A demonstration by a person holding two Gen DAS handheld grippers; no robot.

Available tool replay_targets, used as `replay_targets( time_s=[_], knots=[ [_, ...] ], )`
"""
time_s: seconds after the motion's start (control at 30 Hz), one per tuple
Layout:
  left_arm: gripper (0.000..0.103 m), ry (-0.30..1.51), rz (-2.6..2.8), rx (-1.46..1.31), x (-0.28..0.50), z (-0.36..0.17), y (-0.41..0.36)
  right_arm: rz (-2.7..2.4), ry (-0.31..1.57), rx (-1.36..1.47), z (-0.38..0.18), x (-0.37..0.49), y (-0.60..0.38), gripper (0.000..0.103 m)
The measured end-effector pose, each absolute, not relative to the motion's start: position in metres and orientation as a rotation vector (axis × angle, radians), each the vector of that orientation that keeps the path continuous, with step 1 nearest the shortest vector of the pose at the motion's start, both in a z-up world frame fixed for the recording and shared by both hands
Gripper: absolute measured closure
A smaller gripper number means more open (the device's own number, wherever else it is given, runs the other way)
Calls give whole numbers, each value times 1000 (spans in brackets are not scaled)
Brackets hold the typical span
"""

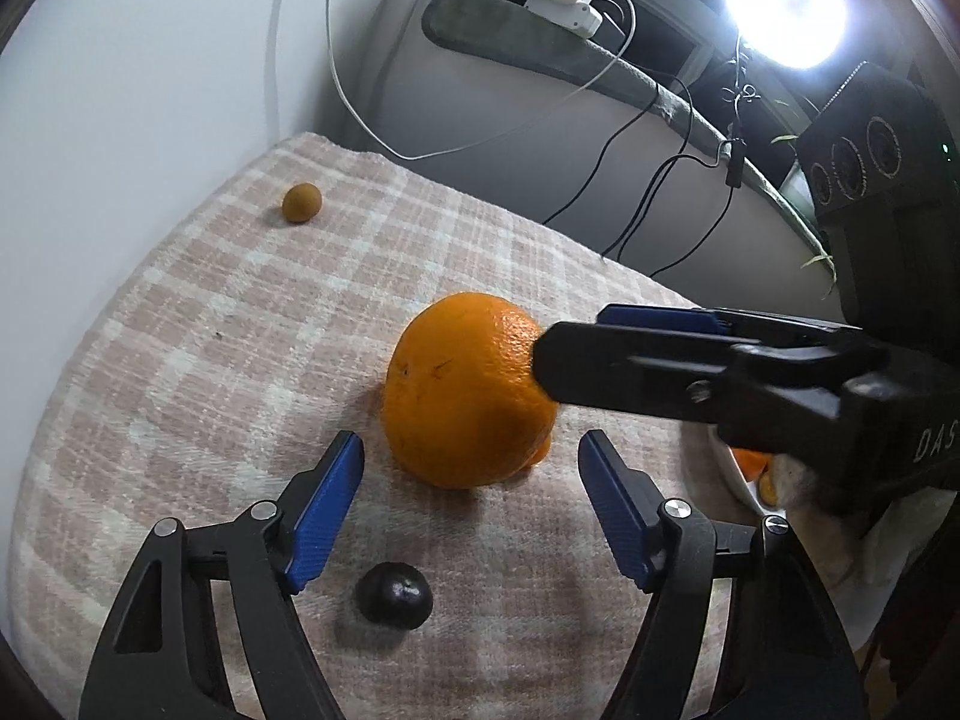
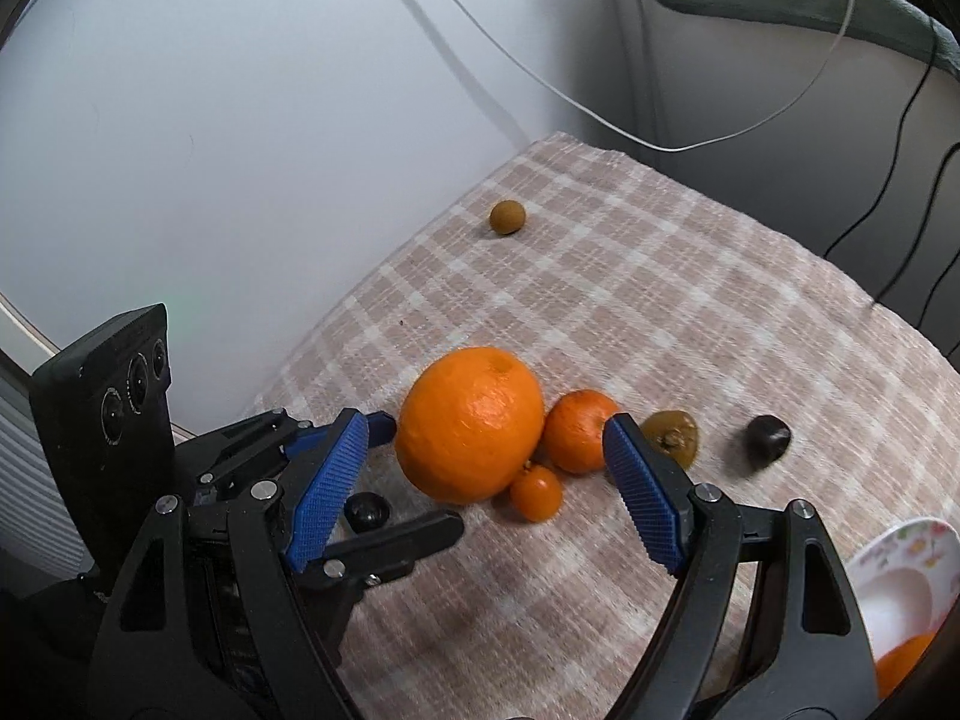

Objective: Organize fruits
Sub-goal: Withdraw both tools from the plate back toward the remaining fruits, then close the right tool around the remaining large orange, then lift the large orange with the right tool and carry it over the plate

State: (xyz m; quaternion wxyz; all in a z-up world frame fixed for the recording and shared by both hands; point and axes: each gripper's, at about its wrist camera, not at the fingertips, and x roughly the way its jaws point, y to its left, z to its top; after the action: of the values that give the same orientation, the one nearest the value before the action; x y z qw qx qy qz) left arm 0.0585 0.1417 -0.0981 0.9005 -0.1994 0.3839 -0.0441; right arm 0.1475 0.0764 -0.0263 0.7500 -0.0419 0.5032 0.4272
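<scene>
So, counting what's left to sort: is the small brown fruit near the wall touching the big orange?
No, the small brown fruit lies alone near the wall, apart from the big orange.

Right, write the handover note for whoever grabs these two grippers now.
Left gripper: open, empty, a small dark fruit below it.
Right gripper: open, empty, nearing the big orange.
On the checked cloth: the big orange, a mandarin, a kumquat, a yellowish fruit, a second dark fruit, and a brown fruit far off.
Done: something orange sits in the white dish.
Left: all the fruit on the cloth.
</scene>
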Motion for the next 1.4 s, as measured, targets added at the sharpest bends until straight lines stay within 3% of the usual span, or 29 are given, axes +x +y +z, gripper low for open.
replay_targets(
  time_s=[0.1,0.6,0.7,1.4],
  knots=[
    [34,800,-94,-420,61,-101,143,939,1110,-101,-31,150,83,26],
    [35,819,-98,-425,72,-110,146,952,1118,-200,-45,144,107,29],
    [38,820,-104,-426,74,-110,146,943,1118,-222,-47,144,107,35],
    [42,779,-93,-385,66,-93,133,928,1071,-204,-29,135,98,39]
  ],
)
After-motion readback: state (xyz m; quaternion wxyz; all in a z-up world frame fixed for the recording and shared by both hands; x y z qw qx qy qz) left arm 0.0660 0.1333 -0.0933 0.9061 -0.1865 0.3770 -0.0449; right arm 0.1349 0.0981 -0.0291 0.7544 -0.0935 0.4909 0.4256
